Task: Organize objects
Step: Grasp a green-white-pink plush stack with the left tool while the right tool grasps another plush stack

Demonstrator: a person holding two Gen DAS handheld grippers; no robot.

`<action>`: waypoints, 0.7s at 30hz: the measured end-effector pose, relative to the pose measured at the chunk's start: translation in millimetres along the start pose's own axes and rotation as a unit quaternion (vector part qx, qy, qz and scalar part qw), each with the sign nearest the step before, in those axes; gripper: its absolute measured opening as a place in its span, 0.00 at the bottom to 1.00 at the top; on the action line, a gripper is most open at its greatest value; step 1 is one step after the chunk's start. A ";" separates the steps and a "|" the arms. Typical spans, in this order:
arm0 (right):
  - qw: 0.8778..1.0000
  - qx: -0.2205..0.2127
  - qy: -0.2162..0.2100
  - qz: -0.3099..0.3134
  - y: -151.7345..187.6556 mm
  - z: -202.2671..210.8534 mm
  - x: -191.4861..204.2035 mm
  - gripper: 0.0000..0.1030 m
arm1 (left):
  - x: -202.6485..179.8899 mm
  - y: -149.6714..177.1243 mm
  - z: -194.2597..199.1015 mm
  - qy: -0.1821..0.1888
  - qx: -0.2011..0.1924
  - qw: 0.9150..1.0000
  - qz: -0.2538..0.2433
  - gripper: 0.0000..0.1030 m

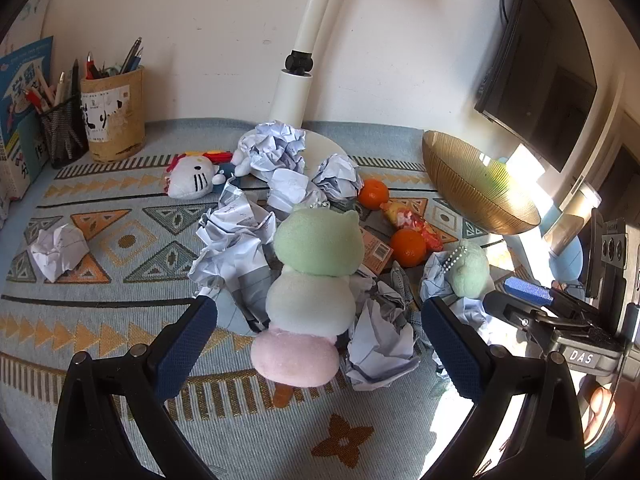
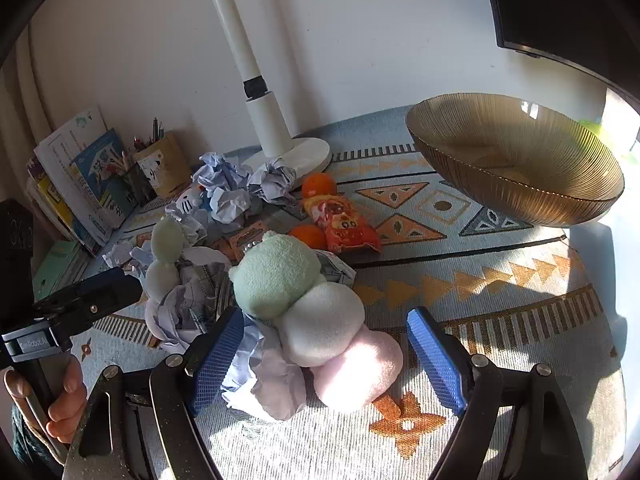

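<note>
A three-ball plush [image 1: 312,280], green, white and pink on an orange stick, lies on the patterned cloth among crumpled papers [image 1: 236,248]. My left gripper [image 1: 320,340] stands open around its pink end, with neither pad touching it. A second plush of the same kind [image 2: 312,312] lies between the pads of my right gripper [image 2: 326,356]. That gripper is open, with a gap at the pink ball, and its left pad is next to crumpled paper [image 2: 276,384]. Each wrist view shows the other plush off to the side [image 1: 468,268] [image 2: 164,248].
A ribbed gold bowl [image 2: 516,200] stands at the back right. Two oranges [image 1: 408,246], a red snack packet [image 2: 344,224], a white cat plush [image 1: 190,180] and a lamp base [image 2: 308,152] lie behind the pile. Pen holders [image 1: 114,116] and books [image 2: 80,176] line the left wall.
</note>
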State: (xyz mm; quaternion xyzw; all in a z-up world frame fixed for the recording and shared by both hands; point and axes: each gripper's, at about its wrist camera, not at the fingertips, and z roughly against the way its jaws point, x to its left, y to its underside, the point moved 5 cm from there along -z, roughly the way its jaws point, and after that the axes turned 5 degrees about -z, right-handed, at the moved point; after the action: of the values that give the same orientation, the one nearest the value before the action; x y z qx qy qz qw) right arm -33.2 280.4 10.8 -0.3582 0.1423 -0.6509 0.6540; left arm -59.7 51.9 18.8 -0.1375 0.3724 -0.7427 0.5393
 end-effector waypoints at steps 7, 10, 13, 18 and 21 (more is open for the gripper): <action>0.998 0.022 -0.053 -0.009 -5.0 -17.1 -7.0 0.48 | -5.1 -7.5 -35.4 -0.001 0.037 0.999 0.001 0.62; 0.999 -0.014 -0.028 0.015 -9.7 0.5 -5.6 0.36 | -3.7 -10.6 -29.4 -0.003 0.027 1.000 0.006 0.46; 0.997 -0.071 -0.015 0.015 -20.9 35.3 -7.8 0.36 | -0.1 -19.1 -1.4 0.005 -0.017 1.000 0.013 0.45; 0.993 -0.114 -0.011 0.005 -20.9 94.0 -5.9 0.36 | 0.9 -22.7 60.6 0.049 -0.072 0.996 0.034 0.45; 0.996 -0.089 0.008 0.000 -5.2 107.7 -4.2 0.36 | -4.0 -6.5 82.7 0.033 -0.053 0.998 0.016 0.45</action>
State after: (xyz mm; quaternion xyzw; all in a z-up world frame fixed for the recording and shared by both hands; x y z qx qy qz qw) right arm 32.7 315.5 88.8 -0.4094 0.2047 -0.6391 0.6181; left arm -12.6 22.9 80.8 -0.1352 0.4306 -0.7174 0.5307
